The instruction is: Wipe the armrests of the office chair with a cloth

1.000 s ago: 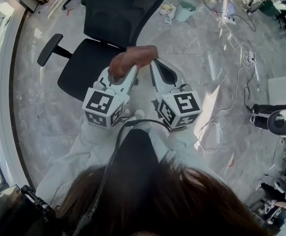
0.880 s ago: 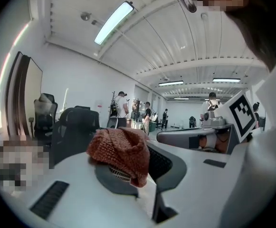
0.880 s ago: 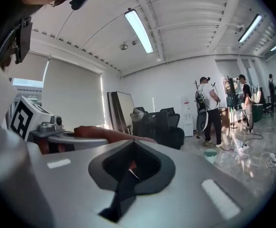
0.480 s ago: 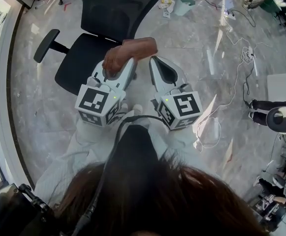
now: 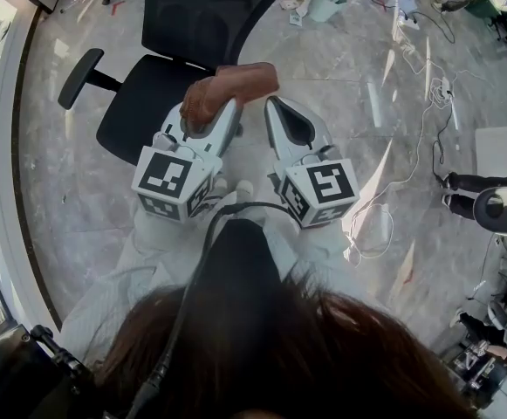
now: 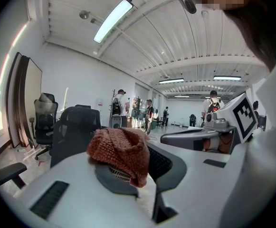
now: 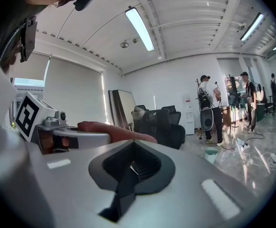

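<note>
The person holds both grippers out side by side above the marble floor (image 5: 340, 94), close in front of the black office chair (image 5: 148, 112). The left gripper (image 5: 220, 116) has its fingers (image 6: 168, 163) clamped on a rust-brown knitted cloth (image 5: 236, 85), which bunches up over the tips and droops down one side. From above, the cloth sits at the edge of the seat nearest the grippers; it looks to be above the seat, though I cannot tell if it touches the chair. One armrest (image 5: 80, 77) juts out on the chair's far side, well apart from the cloth. The right gripper (image 5: 277, 110), just beside the left, has its fingers (image 7: 147, 167) pressed together with nothing between them. Several people (image 7: 208, 109) stand across the room.
</note>
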